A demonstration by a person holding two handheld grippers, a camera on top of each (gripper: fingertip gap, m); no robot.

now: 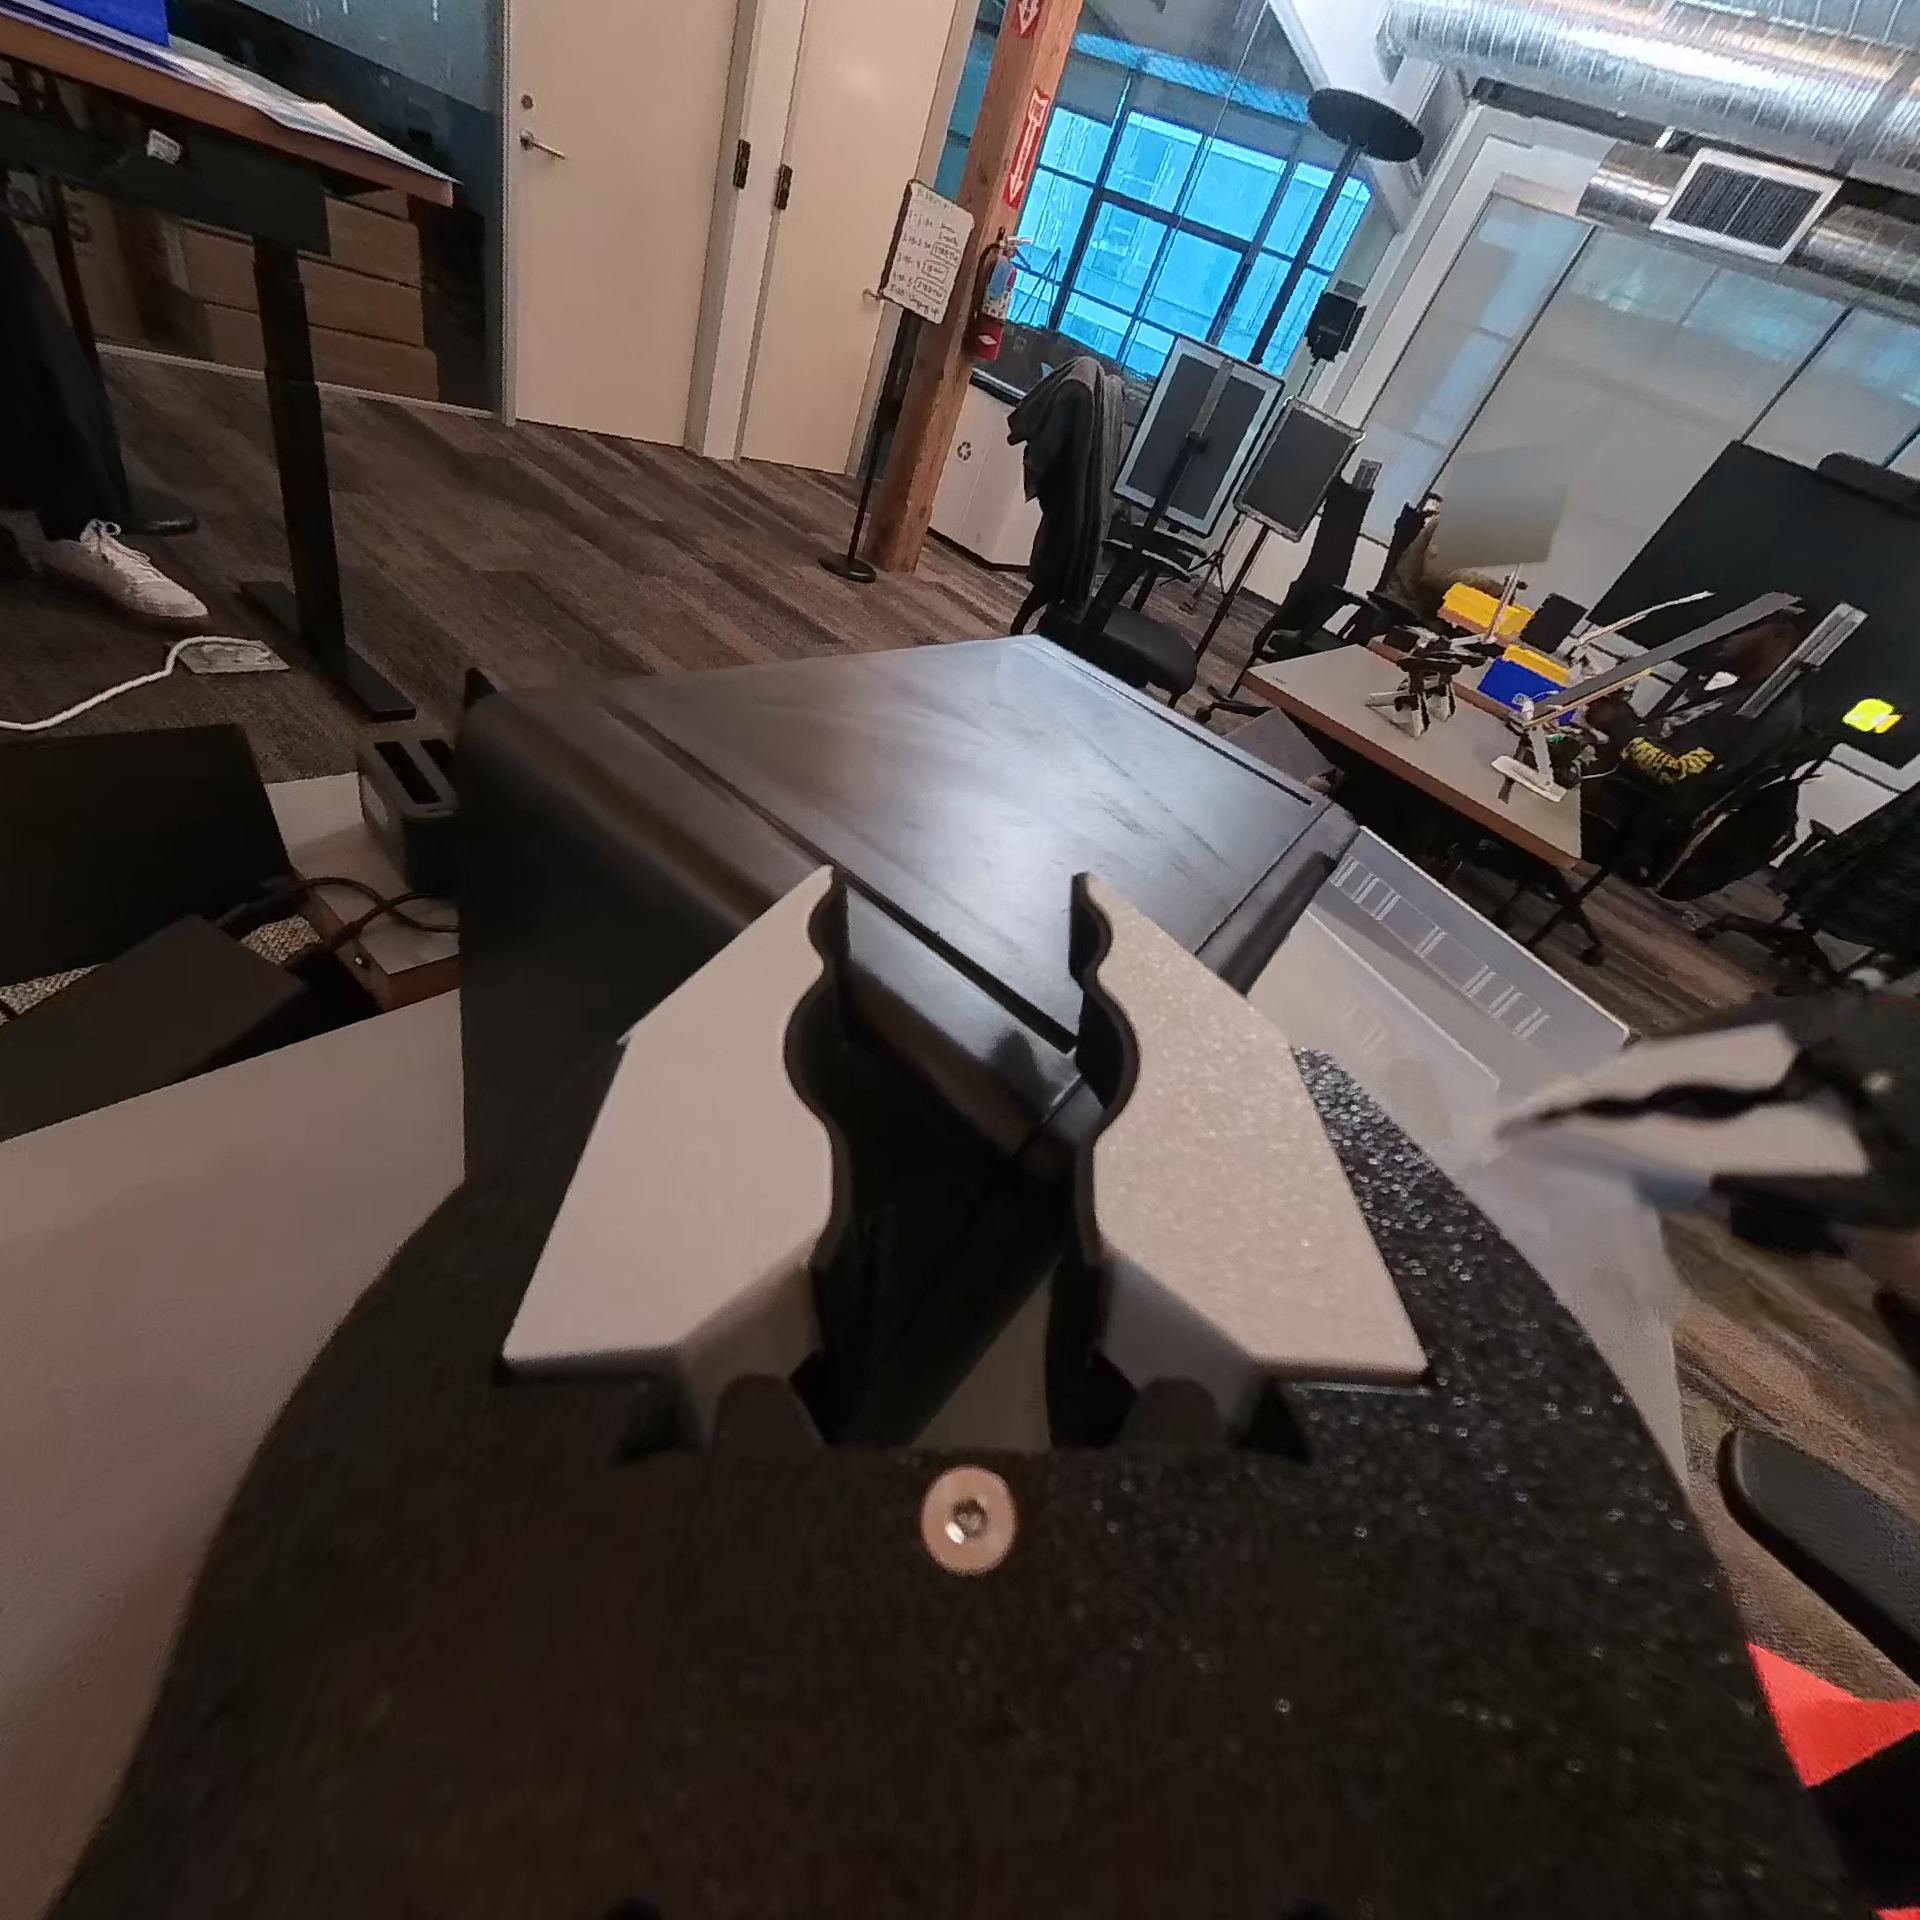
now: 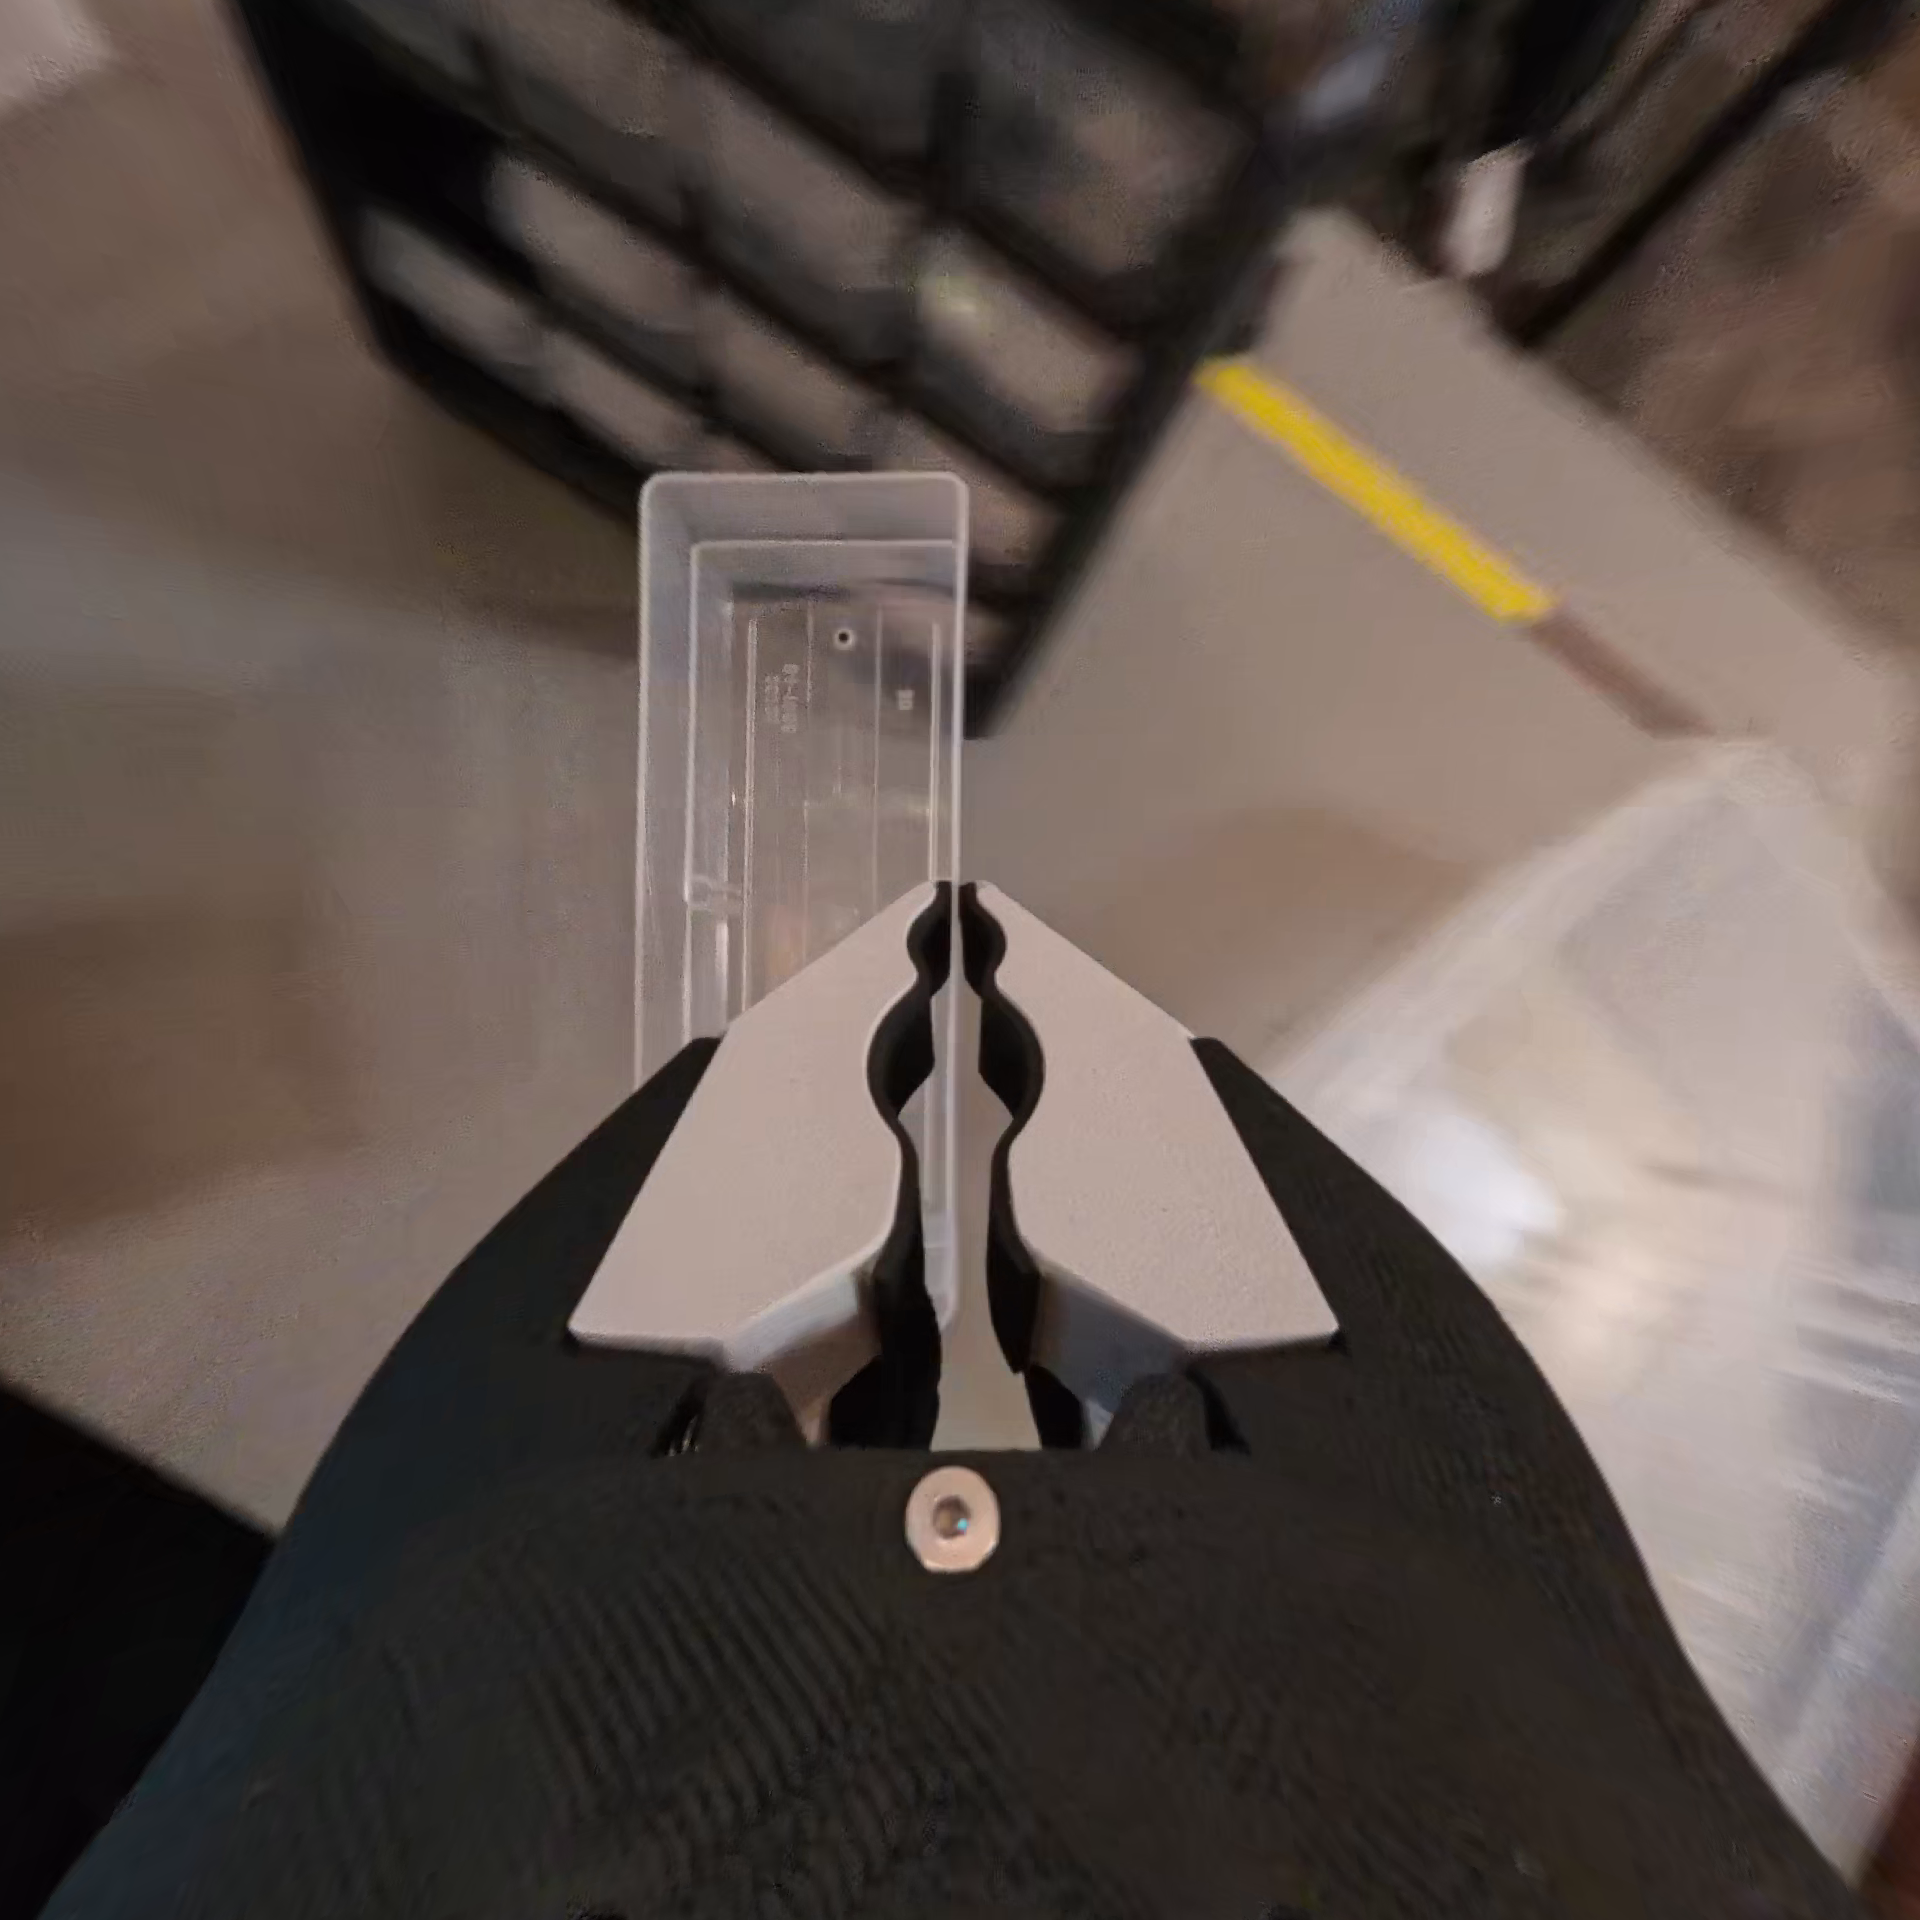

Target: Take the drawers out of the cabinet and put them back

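Note:
The black cabinet [image 1: 935, 790] stands on a pale table; in the left wrist view I see its top. My left gripper [image 1: 956, 914] straddles the cabinet's near top edge, its grey fingers [image 1: 717, 1122] closed against it. In the right wrist view the cabinet front [image 2: 727, 260] shows rows of clear drawers, blurred. My right gripper [image 2: 956, 894] is shut on the right side wall of an empty clear drawer [image 2: 800, 675], held out of the cabinet over the table. The right gripper also shows blurred in the left wrist view [image 1: 1662, 1122].
A clear plastic container [image 2: 1558, 1039] sits to the right of the cabinet, also in the left wrist view [image 1: 1455, 966]. A yellow tape strip [image 2: 1371, 488] marks the table [image 2: 260, 831]. Beyond are a desk [image 1: 260, 156], chairs, and another table with tools [image 1: 1455, 748].

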